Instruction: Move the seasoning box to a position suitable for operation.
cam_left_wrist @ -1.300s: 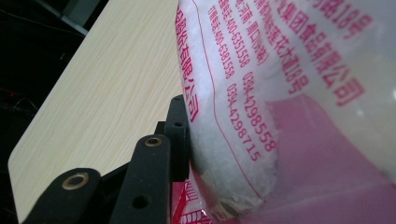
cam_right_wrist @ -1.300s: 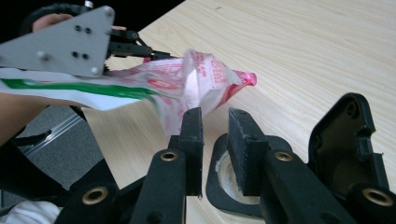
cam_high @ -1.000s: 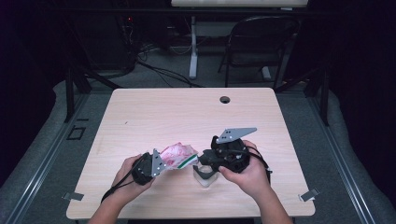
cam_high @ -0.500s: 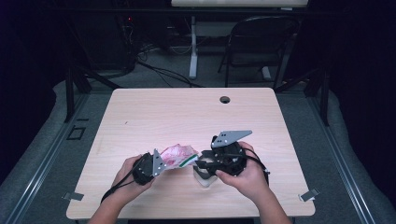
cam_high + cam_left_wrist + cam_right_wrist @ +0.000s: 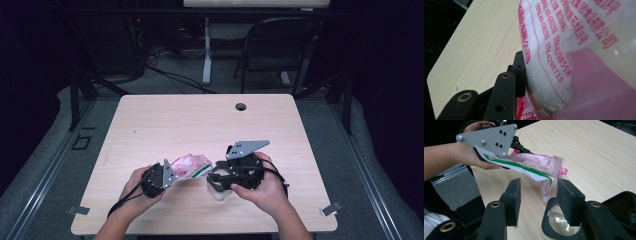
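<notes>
Right now the left gripper (image 5: 167, 176) is clamped on the crinkly pink-and-white printed plastic pouch (image 5: 191, 166) w/ a green stripe, lower centre of the high view, held tilted above the pale wood table (image 5: 200, 125); right gripper (image 5: 537, 195) jaws have just been opening, nothing btwn them, pouch's torn corner just ahead; clear round glass jar w/ black rim (image 5: 560, 220) sits below. To pour well: keep the pouch mouth over the jar opening; tip slowly.

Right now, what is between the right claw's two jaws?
In the right gripper view, the right claw has just been opening; only bare table lies between its jaws, with the bag's torn corner hanging beyond them.
</notes>
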Motion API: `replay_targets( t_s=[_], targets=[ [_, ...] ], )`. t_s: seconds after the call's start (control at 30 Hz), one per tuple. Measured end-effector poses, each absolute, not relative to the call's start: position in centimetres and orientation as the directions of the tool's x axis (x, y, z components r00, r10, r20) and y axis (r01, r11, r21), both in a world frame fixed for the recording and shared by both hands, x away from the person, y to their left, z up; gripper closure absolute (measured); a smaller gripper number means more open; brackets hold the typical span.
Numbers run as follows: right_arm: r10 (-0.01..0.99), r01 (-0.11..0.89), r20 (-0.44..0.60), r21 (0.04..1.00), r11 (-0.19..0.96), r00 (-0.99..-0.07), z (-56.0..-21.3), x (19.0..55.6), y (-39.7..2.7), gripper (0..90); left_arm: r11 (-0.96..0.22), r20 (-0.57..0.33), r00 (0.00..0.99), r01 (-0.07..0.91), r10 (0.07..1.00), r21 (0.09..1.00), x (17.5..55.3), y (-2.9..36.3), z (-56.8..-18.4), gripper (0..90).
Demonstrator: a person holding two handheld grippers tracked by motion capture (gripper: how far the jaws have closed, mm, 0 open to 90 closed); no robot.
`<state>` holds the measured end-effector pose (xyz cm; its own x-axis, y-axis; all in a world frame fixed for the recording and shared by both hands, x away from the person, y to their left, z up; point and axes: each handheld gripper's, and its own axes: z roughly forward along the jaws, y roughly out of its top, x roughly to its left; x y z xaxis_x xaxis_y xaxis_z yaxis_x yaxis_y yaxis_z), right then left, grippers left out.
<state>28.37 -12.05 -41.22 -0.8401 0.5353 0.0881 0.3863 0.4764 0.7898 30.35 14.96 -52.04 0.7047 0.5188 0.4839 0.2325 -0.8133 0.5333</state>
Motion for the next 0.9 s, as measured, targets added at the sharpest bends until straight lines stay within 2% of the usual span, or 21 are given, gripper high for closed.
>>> replay_targets(
  t_s=[0.2, 0.43, 0.53, 0.57, 0.6, 0.63, 0.7, 0.73, 0.8, 0.9],
  targets=[
    [0.522, 0.352, 0.042, 0.784, 0.511, -0.852, -41.7, 28.2, -11.0, 50.5, -0.83, 0.496, 0.716, 0.21, 0.491, 0.517, 30.0, 14.3, -52.2, 69.8],
    [0.489, 0.342, 0.05, 0.775, 0.531, -0.871, -42.4, 28.4, -10.1, 54.1, -0.851, 0.507, 0.732, 0.191, 0.455, 0.489, 29.7, 13.7, -52.7, 69.9],
    [0.474, 0.348, 0.055, 0.754, 0.558, -0.879, -43.0, 28.6, -9.5, 64.1, -0.852, 0.5, 0.736, 0.199, 0.456, 0.485, 29.6, 13.4, -53.2, 69.9],
    [0.474, 0.348, 0.055, 0.754, 0.558, -0.879, -43.0, 28.6, -9.5, 64.1, -0.852, 0.5, 0.736, 0.199, 0.456, 0.485, 29.6, 13.4, -53.2, 69.9],
    [0.473, 0.356, 0.063, 0.747, 0.561, -0.879, -43.2, 28.6, -9.3, 70.2, -0.852, 0.494, 0.74, 0.203, 0.457, 0.483, 29.6, 13.3, -53.3, 69.9],
    [0.473, 0.356, 0.063, 0.747, 0.561, -0.879, -43.2, 28.6, -9.3, 70.2, -0.852, 0.494, 0.74, 0.203, 0.457, 0.483, 29.6, 13.3, -53.3, 69.9],
    [0.477, 0.368, 0.072, 0.74, 0.564, -0.876, -43.5, 28.8, -9.1, 81.0, -0.85, 0.486, 0.744, 0.207, 0.458, 0.485, 29.7, 13.4, -53.6, 69.9],
    [0.477, 0.368, 0.072, 0.74, 0.564, -0.876, -43.5, 28.8, -9.1, 81.0, -0.848, 0.481, 0.748, 0.206, 0.458, 0.488, 29.8, 13.4, -53.7, 69.9],
    [0.482, 0.37, 0.061, 0.727, 0.578, -0.874, -43.7, 28.9, -9.0, 89.1, -0.847, 0.458, 0.76, 0.224, 0.462, 0.482, 29.8, 13.4, -54.0, 69.9],
    [0.487, 0.381, 0.069, 0.722, 0.578, -0.87, -44.0, 28.9, -8.9, 90.0, -0.854, 0.456, 0.767, 0.224, 0.452, 0.47, 29.9, 13.4, -54.1, 69.9]
  ],
)
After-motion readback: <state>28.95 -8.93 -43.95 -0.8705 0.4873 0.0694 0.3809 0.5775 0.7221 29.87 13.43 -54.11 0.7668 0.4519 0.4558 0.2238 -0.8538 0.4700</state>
